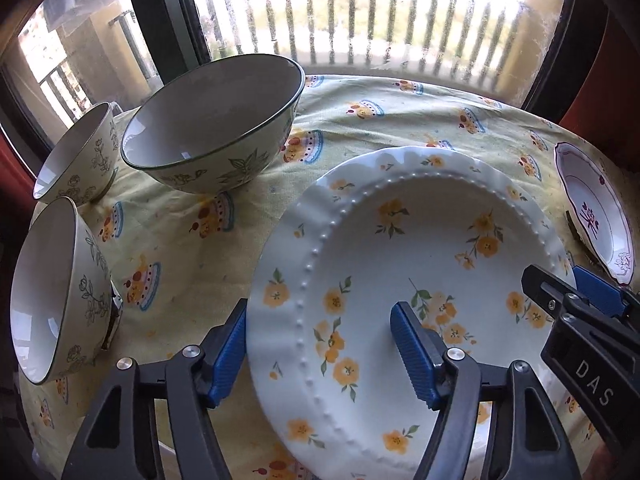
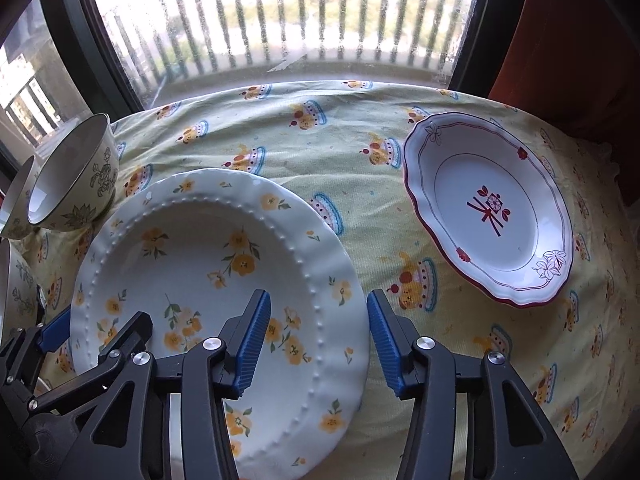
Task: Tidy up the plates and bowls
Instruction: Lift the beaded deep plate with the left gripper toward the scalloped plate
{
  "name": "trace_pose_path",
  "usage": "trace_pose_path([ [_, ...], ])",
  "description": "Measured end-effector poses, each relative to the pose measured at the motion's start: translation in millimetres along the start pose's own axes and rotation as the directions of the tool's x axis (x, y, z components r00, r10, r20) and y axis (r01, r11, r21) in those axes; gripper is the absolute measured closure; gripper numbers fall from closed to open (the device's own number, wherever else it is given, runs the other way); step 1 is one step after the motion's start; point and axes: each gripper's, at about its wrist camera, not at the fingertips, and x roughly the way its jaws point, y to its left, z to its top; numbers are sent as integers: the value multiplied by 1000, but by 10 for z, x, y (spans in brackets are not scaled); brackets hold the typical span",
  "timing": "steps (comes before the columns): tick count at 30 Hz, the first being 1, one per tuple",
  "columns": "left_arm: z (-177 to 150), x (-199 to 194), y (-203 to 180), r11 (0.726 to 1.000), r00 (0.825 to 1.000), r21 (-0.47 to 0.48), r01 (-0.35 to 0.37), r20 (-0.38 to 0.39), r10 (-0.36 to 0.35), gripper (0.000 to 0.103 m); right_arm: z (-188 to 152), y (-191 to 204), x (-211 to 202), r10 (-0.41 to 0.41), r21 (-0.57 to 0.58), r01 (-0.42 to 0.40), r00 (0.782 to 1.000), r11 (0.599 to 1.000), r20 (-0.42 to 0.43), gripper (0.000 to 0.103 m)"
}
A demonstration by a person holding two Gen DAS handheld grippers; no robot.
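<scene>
A: Nearest first. How does each tool stand?

B: The left tool [image 1: 320, 354] is spread wide and straddles the near left rim of the yellow plate [image 1: 400, 280]: one blue ribbed finger [image 1: 228, 356] sits outside the rim, the other over the plate's well. Whether the pads touch the plate I cannot tell; it grips nothing that I can see. The right tool [image 2: 316, 344] is also wide apart, straddling the plate's right rim, one finger over the well and one over the cloth [image 2: 320, 152].

A: And the plate itself?

B: Round, so no long axis. It lies face up on the worktop, at its near middle. Glossy white ware, yellow flowers, a beaded ring inside a fluted, scalloped rim.

A: Room around it?

B: Bare cloth to its right, between it and the red plate [image 2: 488, 216], which lies face up, well apart, near the right edge. That one has a wavy dark red rim and a red motif at centre.

A: On the left?

B: Three bowls, cream with line-drawn flowers and dark rims, all upright. A near bowl [image 1: 60, 292] at the left edge, a small bowl [image 1: 76, 156] behind it, and a big bowl [image 1: 216, 120] farther back, near the plate's far left rim. The cloth is pale yellow, printed with cupcakes, wrinkled toward the far edge below the window [image 2: 280, 12].
</scene>
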Motion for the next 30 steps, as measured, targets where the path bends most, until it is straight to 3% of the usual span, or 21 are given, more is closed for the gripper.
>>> trace_pose_path([
  [13,-309,-190,-97,996,996,34,80,-51,-79,33,-327,-244,-203,-9,86,14,999,996,-53,49],
  [21,-548,-292,-134,991,995,102,85,-58,-80,35,-601,-292,-333,-10,64,14,998,998,-62,50],
  [30,-546,-240,-177,993,998,101,57,-46,-53,32,-613,-270,-261,-11,15,12,998,1000,-68,49],
])
